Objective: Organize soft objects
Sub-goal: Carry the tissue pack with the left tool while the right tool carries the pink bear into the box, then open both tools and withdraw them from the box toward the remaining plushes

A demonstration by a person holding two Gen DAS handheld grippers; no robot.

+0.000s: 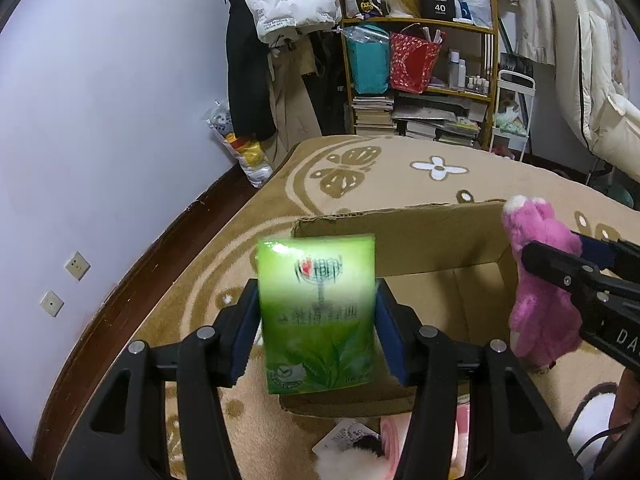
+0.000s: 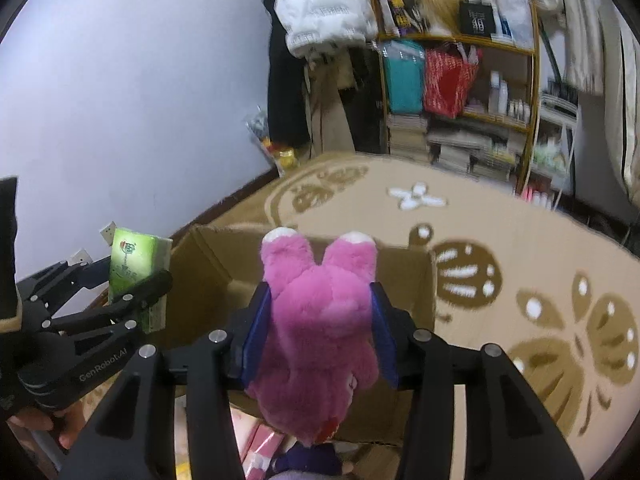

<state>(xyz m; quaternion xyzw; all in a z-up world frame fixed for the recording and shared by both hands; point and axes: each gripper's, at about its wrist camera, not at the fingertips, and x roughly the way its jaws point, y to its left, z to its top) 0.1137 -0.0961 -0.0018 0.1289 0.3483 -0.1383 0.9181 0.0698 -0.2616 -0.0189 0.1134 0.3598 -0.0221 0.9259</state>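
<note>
From the left wrist view, the left gripper [image 1: 316, 320] pinches one green tissue pack [image 1: 316, 312] by its two long sides between the blue pads [image 1: 386, 336], upright and lifted just over the near wall of the open cardboard box [image 1: 400, 248], which looks to me like a carry meant to end with a drop inside. The box sits on a beige patterned rug [image 1: 360, 184], and at the right edge the right gripper [image 1: 560, 272] grips one pink plush toy [image 1: 536, 280] over the box's right wall. From the right wrist view, that same right gripper [image 2: 320, 320] squeezes the plush toy [image 2: 320, 312] around its body, two white-tipped limbs pointing away, so it hangs above the box [image 2: 216, 264] opening; the left gripper [image 2: 132, 292] with the tissue pack [image 2: 134, 268] shows at left. Count: one box, one tissue pack, one plush toy, two grippers, each loaded; more soft things lie below, too blurred to count
</note>
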